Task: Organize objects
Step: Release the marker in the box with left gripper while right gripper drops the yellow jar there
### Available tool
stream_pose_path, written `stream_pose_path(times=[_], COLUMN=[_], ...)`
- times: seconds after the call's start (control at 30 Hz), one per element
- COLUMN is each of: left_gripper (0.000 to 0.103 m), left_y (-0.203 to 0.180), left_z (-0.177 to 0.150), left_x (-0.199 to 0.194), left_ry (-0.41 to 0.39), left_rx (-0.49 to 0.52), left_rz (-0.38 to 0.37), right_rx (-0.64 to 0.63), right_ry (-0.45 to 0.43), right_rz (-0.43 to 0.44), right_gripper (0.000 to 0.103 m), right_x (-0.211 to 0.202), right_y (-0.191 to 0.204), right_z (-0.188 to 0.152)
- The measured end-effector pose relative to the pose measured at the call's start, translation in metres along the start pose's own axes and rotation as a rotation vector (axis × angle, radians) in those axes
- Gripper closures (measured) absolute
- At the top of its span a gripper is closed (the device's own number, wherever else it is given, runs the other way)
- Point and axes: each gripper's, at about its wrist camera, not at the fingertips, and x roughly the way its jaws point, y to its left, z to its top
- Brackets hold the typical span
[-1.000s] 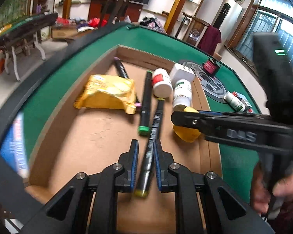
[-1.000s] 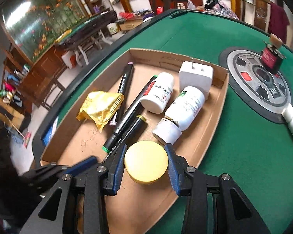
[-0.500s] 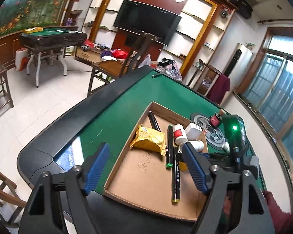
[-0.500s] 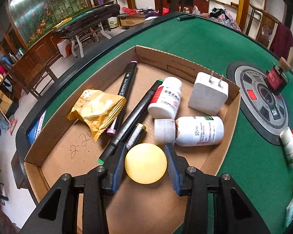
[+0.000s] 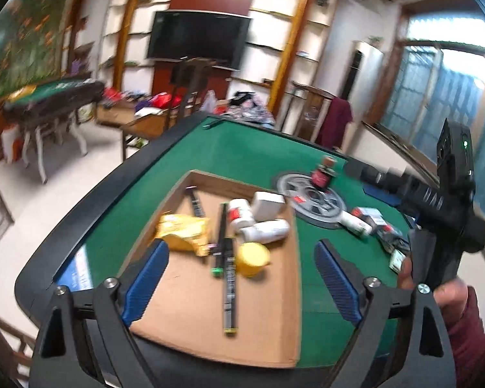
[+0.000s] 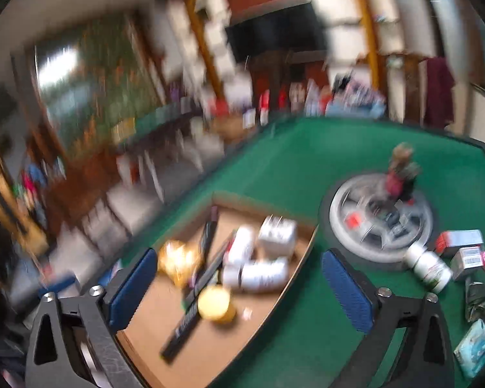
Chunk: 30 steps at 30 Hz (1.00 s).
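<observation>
Left gripper [image 5: 241,278] and right gripper [image 6: 239,286] both hang spread and empty above the cardboard tray [image 5: 271,333]. In the tray, left to right: gold packet [image 5: 182,232], black markers [image 5: 228,278], yellow puck [image 5: 252,257], white bottles [image 5: 265,231]. Farther right, a round disc [image 5: 313,202] and small boxes [image 6: 462,245] lie on green felt.

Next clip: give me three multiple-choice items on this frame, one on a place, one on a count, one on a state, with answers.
1. Where is the yellow round container?
A. on the green felt
B. in the cardboard tray
C. on the grey disc

2. How many white bottles lie inside the tray?
A. two
B. four
C. none

3. How is the left gripper?
A. shut on a marker
B. shut on the container
C. open, holding nothing

Answers: 1 B, it rests on the tray floor beside the black markers. 2 A, a red-labelled bottle and another lie by the white adapter. 3 C, its blue pads stand wide apart above the tray.
</observation>
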Motion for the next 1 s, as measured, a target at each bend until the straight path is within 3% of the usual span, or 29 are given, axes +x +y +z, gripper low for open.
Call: stream_pose_path(times=[0.07,0.13,0.2,0.27,0.37,0.47,0.6,0.7,0.77,0.87,1.0], left_gripper=[0.010,0.009,0.009,0.009,0.009,0.009,0.009,0.010,0.010,0.010,0.010], left_y=[-0.021,-0.038,-0.060,-0.077,-0.102,-0.125,-0.150,-0.164,-0.172,-0.181,-0.190], left_z=[-0.001,-0.002,-0.007,-0.011,-0.018,-0.025,-0.033,-0.030,-0.020,-0.006,0.004], left_x=[0.008,0.017,0.029,0.039,0.056,0.075,0.101,0.119,0.134,0.161,0.221], left_ry=[0.023,0.052,0.089,0.122,0.171,0.229,0.302,0.328,0.333,0.341,0.422], left_rx=[0.037,0.068,0.114,0.145,0.172,0.195,0.235,0.250,0.218,0.131,-0.030], left_rz=[-0.037,-0.056,-0.072,-0.088,-0.117,-0.148,-0.180,-0.182,-0.192,-0.195,-0.186], right_rx=[0.109,0.227,0.312,0.356,0.361,0.379,0.486,0.506,0.541,0.619,0.681], right_ry=[-0.049,0.030,0.090,0.088,0.006,-0.101,-0.112,-0.107,-0.084,-0.071,-0.082], right_rz=[0.065,0.054,0.002,-0.074,-0.207,-0.271,-0.314,-0.396,-0.440,-0.381,-0.398], right_gripper=[0.000,0.000,0.000,0.000,0.000,0.000,0.000,0.000,0.000,0.000,0.000], right_x=[-0.015,-0.011,-0.009,-0.018,-0.049,-0.081,-0.092,-0.086,-0.079,-0.087,-0.093], right_y=[-0.031,-0.063,-0.095,-0.124,-0.154,-0.183,-0.239,-0.276,-0.295,-0.310,-0.322], right_z=[0.000,-0.005,-0.015,-0.024,-0.035,-0.038,-0.039,-0.034,-0.037,-0.047,-0.058])
